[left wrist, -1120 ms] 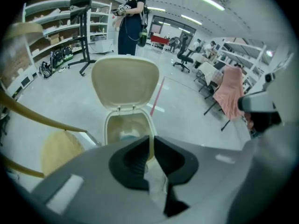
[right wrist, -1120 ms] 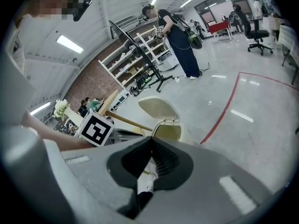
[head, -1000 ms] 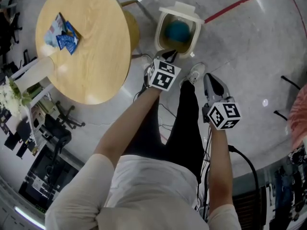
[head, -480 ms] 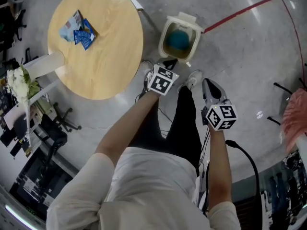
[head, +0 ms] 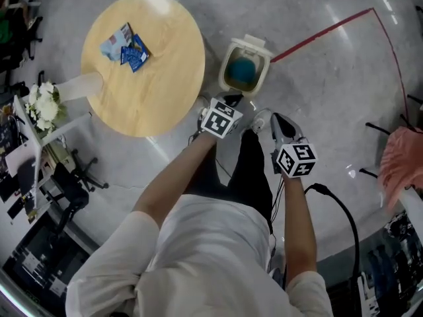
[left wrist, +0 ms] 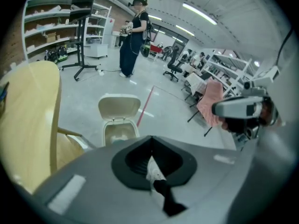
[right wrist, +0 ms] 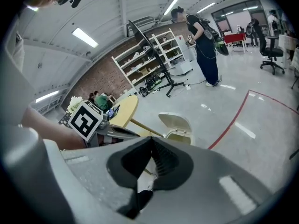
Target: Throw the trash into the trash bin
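Note:
The cream trash bin [head: 233, 57] stands on the floor with its lid up, beside the round wooden table [head: 158, 84]. A teal thing [head: 243, 70] lies inside it. Blue snack packets [head: 125, 45] lie on the tabletop. My left gripper [head: 231, 100] hovers just short of the bin, shut, with nothing between its jaws. In the left gripper view the left gripper [left wrist: 150, 139] points toward the bin [left wrist: 119, 125]. My right gripper [head: 279, 121] is to its right, above the person's shoe, also shut and empty. In the right gripper view the right gripper [right wrist: 152, 139] looks toward the bin [right wrist: 180, 133].
A red line [head: 317, 32] runs across the grey floor behind the bin. White flowers [head: 43, 104] stand left of the table. A pink cloth [head: 400, 164] hangs at the right edge and a black cable [head: 344, 210] lies nearby. A person [left wrist: 133, 36] stands farther off near shelves.
Both grippers have risen away from the floor, and the view has lifted with them: bin and table look smaller and have shifted right. Both grippers stay empty.

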`<action>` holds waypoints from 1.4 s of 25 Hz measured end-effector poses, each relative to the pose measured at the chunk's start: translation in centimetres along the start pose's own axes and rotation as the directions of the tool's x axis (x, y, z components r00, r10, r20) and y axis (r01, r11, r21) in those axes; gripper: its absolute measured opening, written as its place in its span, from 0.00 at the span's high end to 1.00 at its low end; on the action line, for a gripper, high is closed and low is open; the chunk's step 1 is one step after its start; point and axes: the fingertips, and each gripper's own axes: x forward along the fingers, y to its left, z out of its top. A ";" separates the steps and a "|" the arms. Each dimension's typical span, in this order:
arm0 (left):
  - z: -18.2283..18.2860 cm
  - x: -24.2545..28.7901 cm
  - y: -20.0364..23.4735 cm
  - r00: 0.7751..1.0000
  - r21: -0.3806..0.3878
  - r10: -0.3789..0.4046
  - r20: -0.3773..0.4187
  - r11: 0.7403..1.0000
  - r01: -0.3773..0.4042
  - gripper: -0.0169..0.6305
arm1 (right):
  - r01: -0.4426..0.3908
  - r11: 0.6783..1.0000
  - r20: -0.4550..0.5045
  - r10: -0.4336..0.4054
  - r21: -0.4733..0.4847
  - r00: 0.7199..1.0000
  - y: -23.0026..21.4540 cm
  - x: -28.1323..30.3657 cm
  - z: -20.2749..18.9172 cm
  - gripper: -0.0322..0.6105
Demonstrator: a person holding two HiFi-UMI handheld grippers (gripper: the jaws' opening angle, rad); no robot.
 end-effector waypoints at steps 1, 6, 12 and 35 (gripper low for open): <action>0.1 -0.3 -0.2 1.000 0.000 -0.001 -0.001 1.000 0.001 0.97 | -0.001 1.000 -0.001 0.001 -0.005 1.000 0.2 -0.2 0.2 0.95; 0.6 -2.1 -1.2 1.000 0.015 0.000 -0.010 1.000 0.000 0.97 | 0.005 1.000 -0.004 -0.005 -0.012 1.000 0.9 -1.6 0.7 0.95; 2.1 -4.8 -2.1 1.000 0.047 -0.004 0.000 0.999 0.004 0.97 | 0.002 1.000 -0.002 -0.002 -0.021 1.000 2.1 -2.6 1.7 0.95; 4.0 -13.0 -4.3 0.997 0.094 -0.027 0.075 0.995 0.020 0.97 | -0.011 0.998 0.014 0.012 -0.068 1.000 7.2 -5.0 4.5 0.95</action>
